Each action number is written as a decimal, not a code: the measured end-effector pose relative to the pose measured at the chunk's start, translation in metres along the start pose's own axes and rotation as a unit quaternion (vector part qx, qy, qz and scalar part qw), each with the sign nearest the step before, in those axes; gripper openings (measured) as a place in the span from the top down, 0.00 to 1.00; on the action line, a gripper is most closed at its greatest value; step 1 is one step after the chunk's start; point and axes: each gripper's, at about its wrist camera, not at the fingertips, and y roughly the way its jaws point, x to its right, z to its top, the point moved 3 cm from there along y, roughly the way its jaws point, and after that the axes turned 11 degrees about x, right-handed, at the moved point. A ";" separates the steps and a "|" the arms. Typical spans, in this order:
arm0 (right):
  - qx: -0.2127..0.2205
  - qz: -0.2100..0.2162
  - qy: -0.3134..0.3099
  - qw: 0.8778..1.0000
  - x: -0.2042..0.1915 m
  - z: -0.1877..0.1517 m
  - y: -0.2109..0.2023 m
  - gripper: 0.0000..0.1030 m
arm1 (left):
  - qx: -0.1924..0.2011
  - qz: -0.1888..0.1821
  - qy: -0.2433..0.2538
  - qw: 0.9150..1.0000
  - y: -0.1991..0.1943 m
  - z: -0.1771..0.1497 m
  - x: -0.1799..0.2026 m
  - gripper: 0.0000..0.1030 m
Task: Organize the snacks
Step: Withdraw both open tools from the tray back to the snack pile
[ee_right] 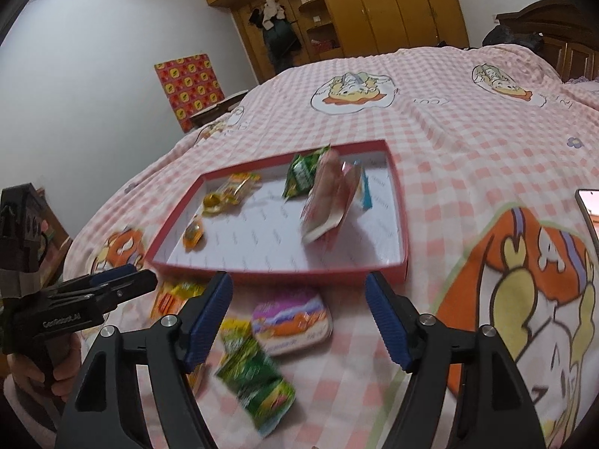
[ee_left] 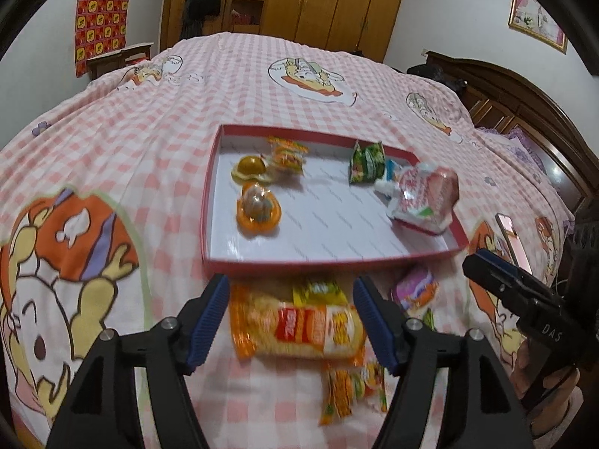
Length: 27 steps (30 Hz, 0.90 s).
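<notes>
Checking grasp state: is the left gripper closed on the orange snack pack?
No, the left gripper is open, with the orange snack pack lying free between its fingers.

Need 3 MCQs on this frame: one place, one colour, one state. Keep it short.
1. Where does the orange-and-yellow noodle packet lie?
A. inside the tray
B. on the pink checked bedspread, in front of the tray
C. on the wardrobe shelf

2. What colour is the outer wall of the shallow cardboard tray?
A. red
B. blue
C. black

3. How do the left gripper fingers stand?
A. shut on the packet
B. shut on nothing
C. open, either side of the packet

Answers: 1 B, it lies on the cloth nearer than the tray's front wall; 2 A, the rim shows red; 3 C, the blue pads stand wide apart.
</notes>
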 end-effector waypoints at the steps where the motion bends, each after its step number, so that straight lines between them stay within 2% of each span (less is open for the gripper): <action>1: -0.002 0.001 -0.001 1.000 -0.002 -0.002 -0.001 0.28 | -0.002 0.000 0.001 1.000 -0.002 -0.003 0.001 0.30; 12: -0.036 -0.001 -0.020 0.999 -0.012 -0.037 -0.017 0.28 | -0.035 -0.023 0.003 0.999 -0.011 -0.044 0.014 0.30; 20: -0.057 -0.009 -0.020 0.998 -0.009 -0.053 -0.017 0.28 | -0.054 -0.037 0.015 0.998 -0.005 -0.058 0.027 0.30; 27: -0.060 -0.004 -0.016 0.998 -0.008 -0.058 -0.017 0.28 | -0.062 -0.033 0.026 0.997 0.005 -0.068 0.035 0.30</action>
